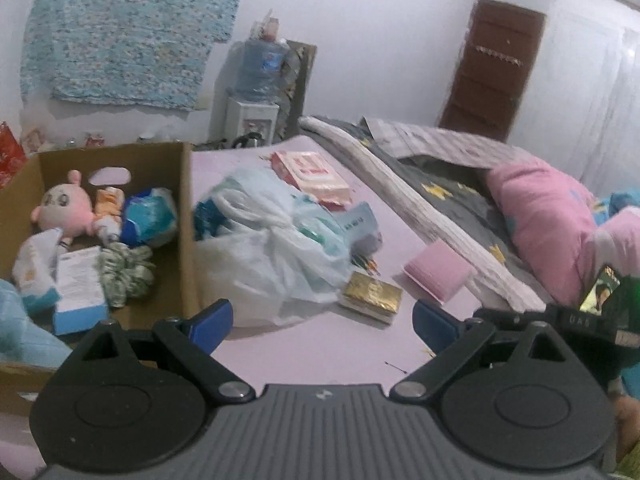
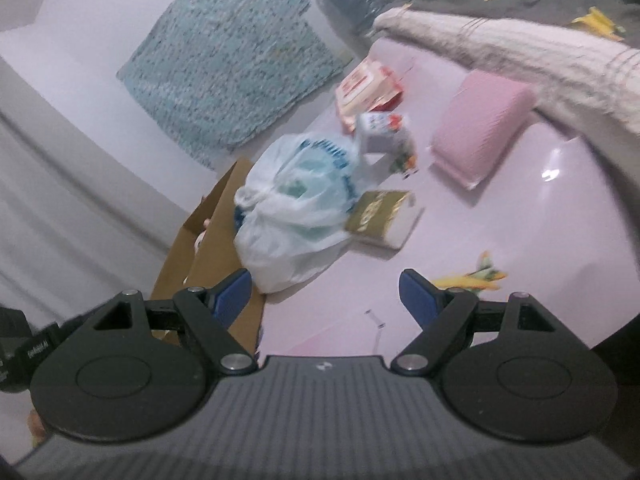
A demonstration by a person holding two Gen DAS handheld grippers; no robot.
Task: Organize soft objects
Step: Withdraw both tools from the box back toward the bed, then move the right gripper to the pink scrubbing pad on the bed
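- Left wrist view, nearest the lens: the left gripper [image 1: 322, 322] fills the bottom of the frame, its jaws spread wide with nothing between them, hanging over the pale pink bed surface [image 1: 320, 352].
- Just past the blue fingertips [image 1: 212, 320], at centre frame, a white plastic bag [image 1: 280, 264] lies slumped, stuffed with blue-and-white packs.
- A gold-wrapped pack [image 1: 372, 296] touches the bag's lower right edge; a flat pink pad [image 1: 438, 274] lies to its right, apart from it.
- At left of frame a cardboard box [image 1: 188, 216] stands open beside the bag. Inside it lie a pink plush doll [image 1: 66, 206], a blue-and-white soft pack [image 1: 150, 216], a green-and-white scrunched cloth [image 1: 126, 276] and a white-and-blue carton [image 1: 78, 292].
- Further back, above the bag, a red-and-white packet [image 1: 312, 176] lies flat on the bed.
- At right of frame a grey quilt with yellow marks [image 1: 448, 200] and a pink pillow [image 1: 548, 216] are heaped.
- Farthest, a water dispenser [image 1: 256, 92] stands against the wall, a blue patterned cloth [image 1: 128, 28] hangs at upper left and a brown door [image 1: 492, 68] shows at upper right.
- Right wrist view, tilted and blurred: the right gripper [image 2: 326, 298] also has its jaws standing wide and empty over the bed.
- Beyond them the same bag [image 2: 292, 216] leans against the box wall [image 2: 212, 256], with the gold pack [image 2: 380, 212] touching its right side.
- A yellow-and-green scrap [image 2: 476, 276] lies near the right fingertip; what it is I cannot tell.
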